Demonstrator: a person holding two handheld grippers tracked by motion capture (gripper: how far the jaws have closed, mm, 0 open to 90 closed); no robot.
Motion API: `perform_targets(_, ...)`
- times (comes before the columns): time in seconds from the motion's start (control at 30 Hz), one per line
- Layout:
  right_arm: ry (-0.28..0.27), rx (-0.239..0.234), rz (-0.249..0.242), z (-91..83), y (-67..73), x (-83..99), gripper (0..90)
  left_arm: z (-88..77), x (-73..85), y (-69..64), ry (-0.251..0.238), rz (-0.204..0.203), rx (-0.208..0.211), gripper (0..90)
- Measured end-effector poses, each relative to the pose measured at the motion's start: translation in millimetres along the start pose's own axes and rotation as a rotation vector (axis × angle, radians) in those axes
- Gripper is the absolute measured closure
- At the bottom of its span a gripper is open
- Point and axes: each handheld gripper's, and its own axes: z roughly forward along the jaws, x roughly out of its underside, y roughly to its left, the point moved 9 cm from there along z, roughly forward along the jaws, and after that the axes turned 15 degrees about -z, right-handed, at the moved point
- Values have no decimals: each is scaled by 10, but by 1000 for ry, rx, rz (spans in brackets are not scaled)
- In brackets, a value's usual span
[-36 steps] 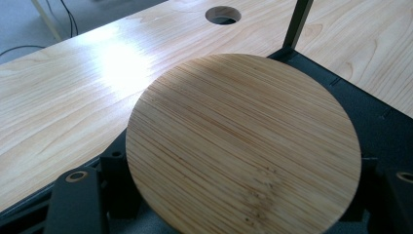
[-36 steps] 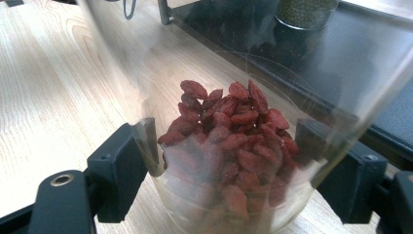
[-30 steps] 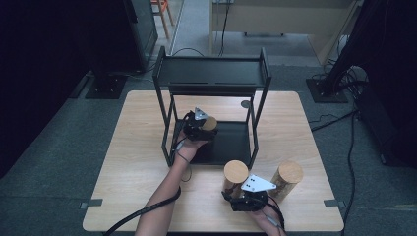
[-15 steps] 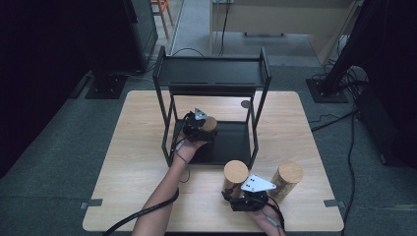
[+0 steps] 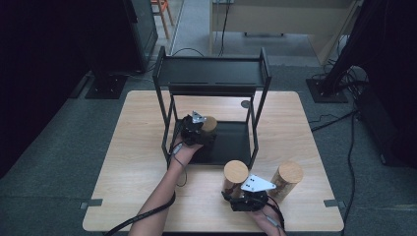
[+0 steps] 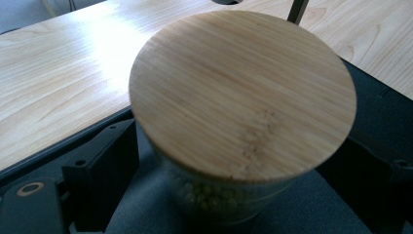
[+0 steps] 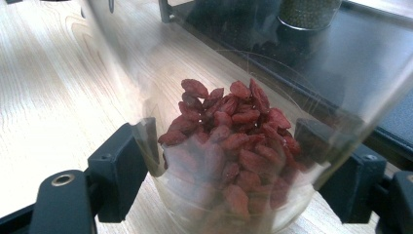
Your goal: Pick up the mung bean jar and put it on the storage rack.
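- My left gripper [image 5: 205,129] sits over the bottom shelf of the black metal two-tier rack [image 5: 212,73], which stands at the far middle of the light wooden table [image 5: 123,162].
- Its jaws have just been opening and now stand wide; the glass jar of small green beans with a round bamboo lid [image 6: 242,92] stands between them on the dark shelf, and the left jaw clearly has a gap to the glass.
- In the high view that jar [image 5: 210,123] is on the left part of the lower shelf, just beyond my left hand [image 5: 183,147].
- My right gripper [image 5: 244,195] is near the front edge of the table, jaws set on either side of a clear glass jar of red dried berries [image 7: 229,141]; both pads press against the glass low down, so it has hold of that jar.
- From above, this jar shows its bamboo lid [image 5: 236,170] just in front of the rack.
- A third bamboo-lidded jar [image 5: 287,177] stands just to the right of the right gripper, apart from it.
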Motion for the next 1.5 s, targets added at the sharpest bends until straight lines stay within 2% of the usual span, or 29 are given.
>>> perform_targets(0.1,0,0,0,0,0,0,211,-20,11,11,7,14,-9,103)
perform_targets(0.2,1,1,-2,0,0,0,211,-36,6,-1,-2,-1,-13,103)
perform_targets(0.3,0,0,-1,0,0,0,211,-67,2,-16,-1,18,-12,103)
perform_targets(0.5,1,1,-3,1,0,0,210,-95,-8,-43,-19,14,-27,103)
perform_targets(0.63,2,3,-4,0,1,0,210,-113,17,-86,-20,25,0,102)
perform_targets(0.77,1,2,-4,0,1,0,210,-139,32,-79,-20,14,12,101)
perform_targets(0.87,2,2,-4,1,1,1,210,-167,31,-66,-29,7,7,101)
perform_targets(1.0,2,2,-4,0,1,1,210,-173,60,-31,-11,-3,-16,101)
perform_targets(1.17,2,1,-2,0,1,1,210,-198,60,-42,-26,-7,-8,101)
perform_targets(1.33,2,1,-2,1,1,1,209,-226,86,-84,-38,14,-4,101)
perform_targets(1.5,3,1,-3,0,1,2,209,-224,111,-95,-34,-6,5,101)
